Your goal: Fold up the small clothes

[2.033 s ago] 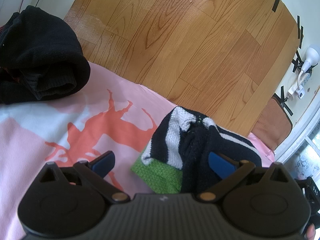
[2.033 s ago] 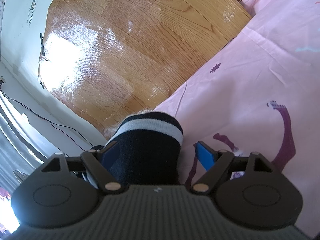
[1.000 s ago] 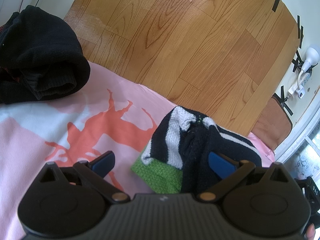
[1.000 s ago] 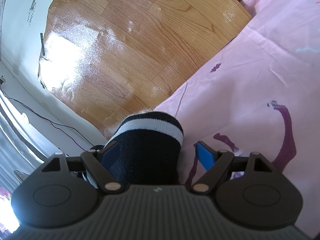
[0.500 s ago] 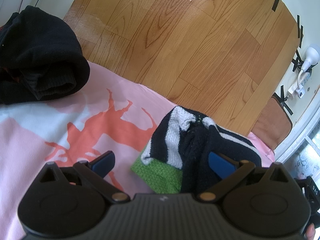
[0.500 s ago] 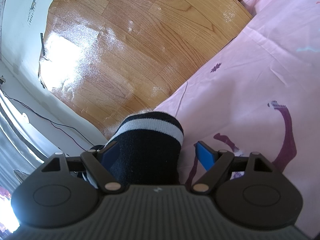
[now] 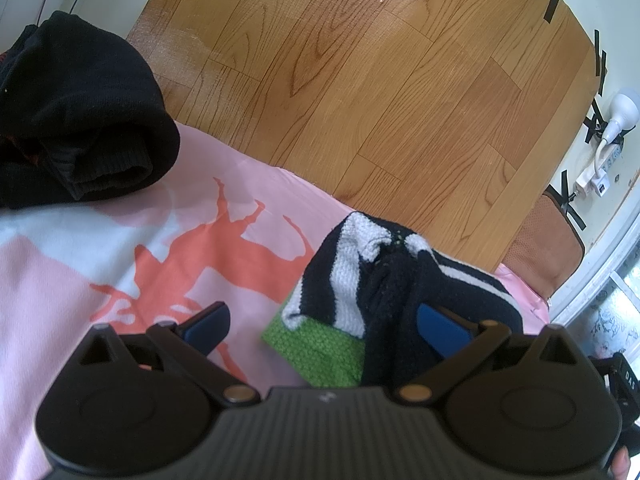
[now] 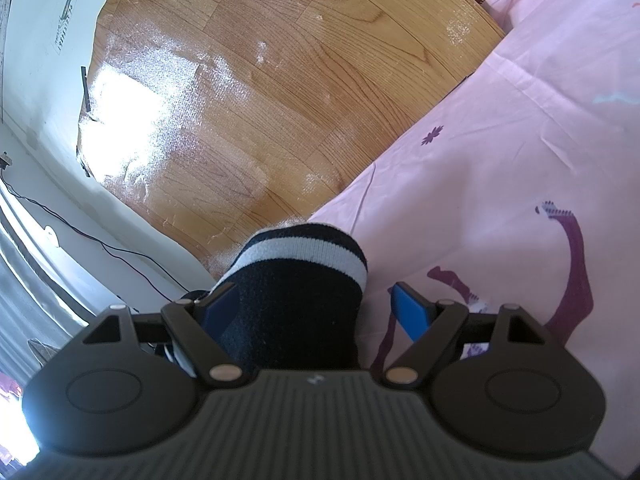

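The left gripper (image 7: 322,322) stands with jaws spread wide, clamping nothing; the black-and-white striped sock (image 7: 384,280), bunched over a green knit piece (image 7: 320,346), lies at lower centre-right on the pink printed bedsheet (image 7: 60,280). A black garment (image 7: 80,120) sits upper left. Letters "DAS" show at the right edge. The right gripper (image 8: 316,306) is likewise spread, a striped sock cuff (image 8: 304,280) between its pads, the right pad clear of it.

You look onto a wood-grain floor (image 7: 360,80) with sun glare (image 8: 132,120), white walls (image 8: 36,40) marked with black tape strips (image 7: 554,0), and a pink bedsheet (image 8: 520,140).
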`<state>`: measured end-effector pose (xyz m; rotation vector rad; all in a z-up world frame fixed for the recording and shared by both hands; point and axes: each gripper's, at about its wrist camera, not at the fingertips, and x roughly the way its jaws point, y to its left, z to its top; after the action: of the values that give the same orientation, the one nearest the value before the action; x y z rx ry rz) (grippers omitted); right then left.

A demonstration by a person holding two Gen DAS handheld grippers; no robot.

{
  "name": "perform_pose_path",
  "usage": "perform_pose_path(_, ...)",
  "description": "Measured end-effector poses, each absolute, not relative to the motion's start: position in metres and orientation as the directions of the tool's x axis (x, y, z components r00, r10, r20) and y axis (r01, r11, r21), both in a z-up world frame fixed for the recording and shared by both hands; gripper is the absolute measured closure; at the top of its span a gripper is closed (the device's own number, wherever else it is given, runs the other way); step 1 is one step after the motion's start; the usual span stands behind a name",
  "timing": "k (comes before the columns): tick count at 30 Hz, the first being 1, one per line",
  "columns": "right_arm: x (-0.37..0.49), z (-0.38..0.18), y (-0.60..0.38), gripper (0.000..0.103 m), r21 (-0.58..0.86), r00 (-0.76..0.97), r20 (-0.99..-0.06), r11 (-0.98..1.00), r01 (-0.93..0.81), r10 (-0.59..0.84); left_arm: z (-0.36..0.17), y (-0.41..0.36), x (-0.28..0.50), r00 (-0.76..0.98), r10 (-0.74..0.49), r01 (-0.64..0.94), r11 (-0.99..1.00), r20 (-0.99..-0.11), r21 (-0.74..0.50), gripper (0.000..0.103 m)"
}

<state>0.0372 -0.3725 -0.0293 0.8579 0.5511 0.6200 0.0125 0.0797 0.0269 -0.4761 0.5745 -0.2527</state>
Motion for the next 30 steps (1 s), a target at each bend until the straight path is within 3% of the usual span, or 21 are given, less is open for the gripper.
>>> perform_pose_path(30, 0.0375, -0.0294, -0.3722, 0.018, 0.819, 0.695, -0.193, 0.504, -0.274, 0.693, 0.0299, 0.0780, 0.0113, 0.815, -0.358, 0.118, 0.873, -0.456, -0.474, 0.000)
